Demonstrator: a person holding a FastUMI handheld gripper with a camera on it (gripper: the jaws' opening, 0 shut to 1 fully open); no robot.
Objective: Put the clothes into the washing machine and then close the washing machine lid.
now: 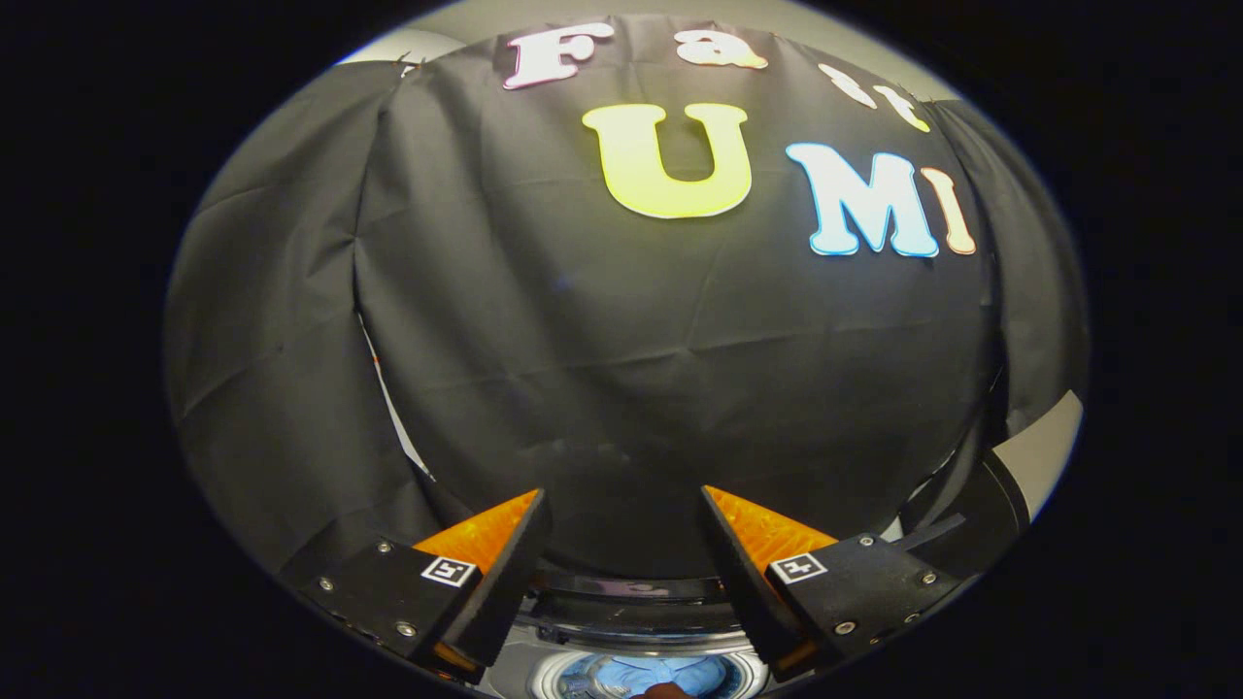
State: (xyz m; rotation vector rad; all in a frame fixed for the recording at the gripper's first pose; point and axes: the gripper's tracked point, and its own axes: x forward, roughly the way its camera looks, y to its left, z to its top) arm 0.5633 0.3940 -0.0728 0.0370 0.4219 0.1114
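**Gripper open above washer, clothes in drum**

Gripper fingers spread wide apart, nothing between them, tips aimed at the black cloth wall. Each finger carries a small square marker on its base. Below and between the fingers sits the washer, seen from above: a dark curved rim or lid edge just under the fingertips, then the round drum opening nearer the camera. Clothes, light blue, lie inside the drum. A small dark reddish thing at the near edge of the drum, cut off, cannot tell what it is. Whether the lid is up or down is not clear from this angle; the drum opening looks uncovered. Beyond the cloth, pale wall patches to the upper left and far right.
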